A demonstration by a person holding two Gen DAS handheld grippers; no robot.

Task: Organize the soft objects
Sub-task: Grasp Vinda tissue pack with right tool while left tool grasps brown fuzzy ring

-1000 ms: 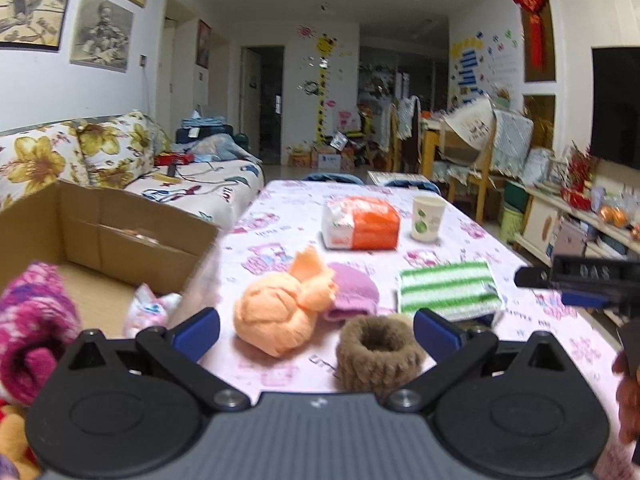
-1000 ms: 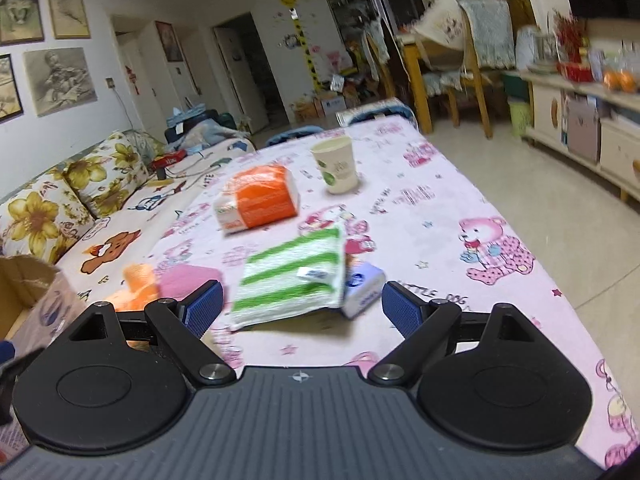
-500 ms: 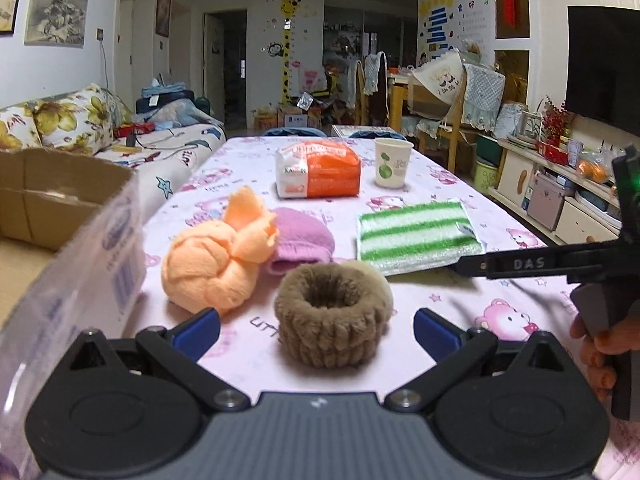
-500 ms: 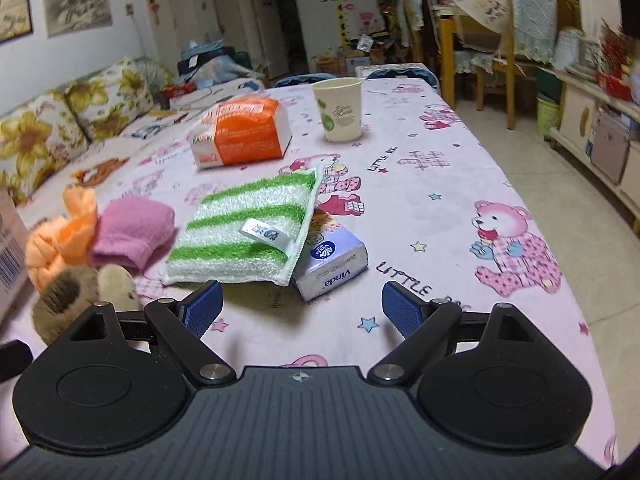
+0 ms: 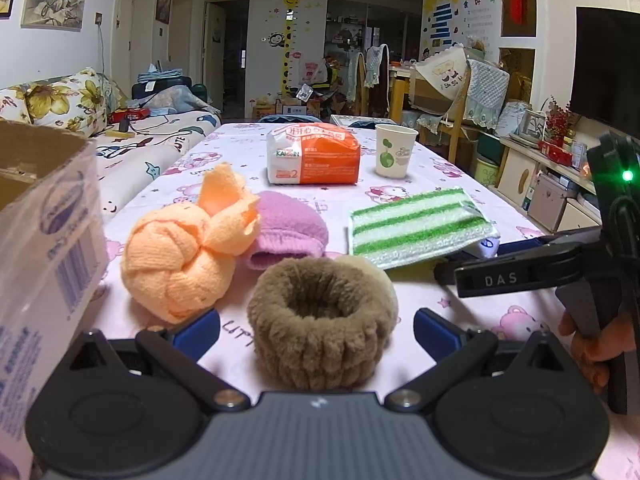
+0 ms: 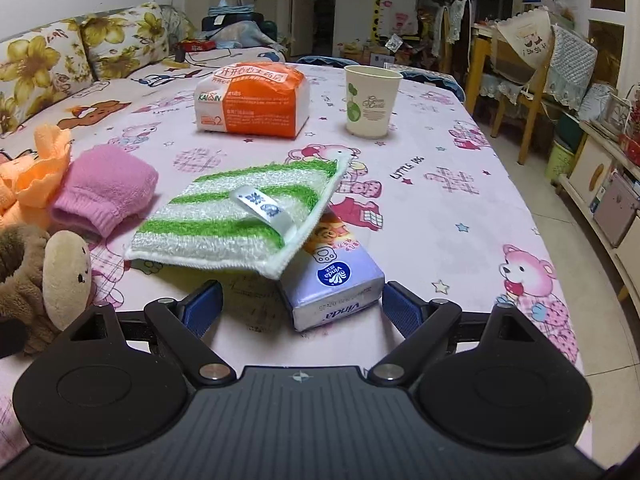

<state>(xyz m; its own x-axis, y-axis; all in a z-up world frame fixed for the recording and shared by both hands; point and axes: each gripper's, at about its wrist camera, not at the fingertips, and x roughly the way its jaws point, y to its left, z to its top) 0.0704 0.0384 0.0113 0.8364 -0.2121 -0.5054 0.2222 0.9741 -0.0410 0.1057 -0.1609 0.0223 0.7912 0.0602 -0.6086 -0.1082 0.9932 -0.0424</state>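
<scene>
A brown plush ring toy point(image 5: 322, 326) with a beige head sits on the pink tablecloth between the tips of my open left gripper point(image 5: 316, 330); it also shows in the right wrist view point(image 6: 36, 276). Behind it lie an orange knotted cloth point(image 5: 184, 256) and a pink knit mitten point(image 5: 288, 228). A green-striped white cloth point(image 6: 240, 216) leans on a purple Vinda tissue pack point(image 6: 332, 280). My open, empty right gripper point(image 6: 302, 308) is just in front of the tissue pack.
A cardboard box point(image 5: 44, 216) stands at the left table edge. An orange and white tissue package point(image 5: 314, 154) and a paper cup point(image 5: 394, 150) stand further back. A floral sofa point(image 6: 60, 52) is on the left, chairs and cabinets on the right.
Both grippers have moved forward and lower toward the table. The plush ring now lies between my left fingers, and the tissue pack is nearer my right fingers. Both stay open.
</scene>
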